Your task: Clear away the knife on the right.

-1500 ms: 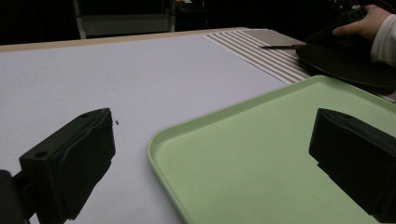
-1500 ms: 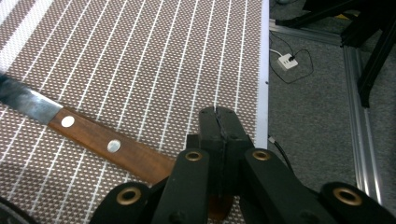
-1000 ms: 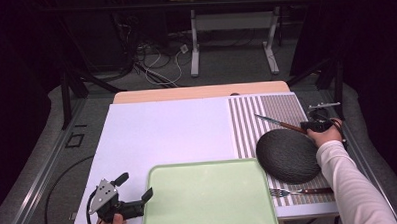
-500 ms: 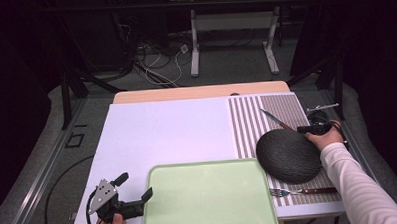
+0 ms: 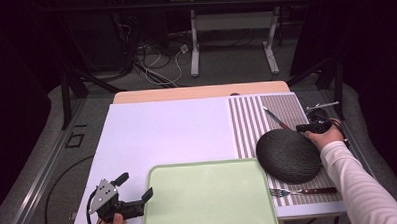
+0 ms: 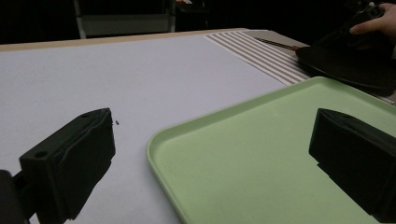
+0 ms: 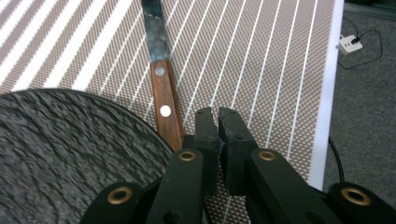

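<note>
Knife and black plate lay together on the striped placemat at the right of the table, the knife's wooden handle running in just under the plate's far rim, its blade pointing away toward the back edge. The right gripper hung right beside that handle, its jaws all but pressed together with only a sliver of a gap between them and nothing in that gap. They had just been easing apart a touch, though the handle was beside them, not between them. A fork lay on the near side of the plate, also on the mat.

The left gripper rested at the near left corner, jaws spread wide, straddling the rim of the pale green tray without gripping it.

What worried me, watching, was how close everything sat. With the jaws so nearly closed, a reach for the handle would more likely nudge it than take it, and a nudge would slide the knife further under the plate or skate it across the woven mat. The plate's rim overhung the handle's end, so a low approach risked knocking or tipping the plate too. And the thin, flat handle offered little to pinch from above; a shallow bite near the end could let the blade swing down.
</note>
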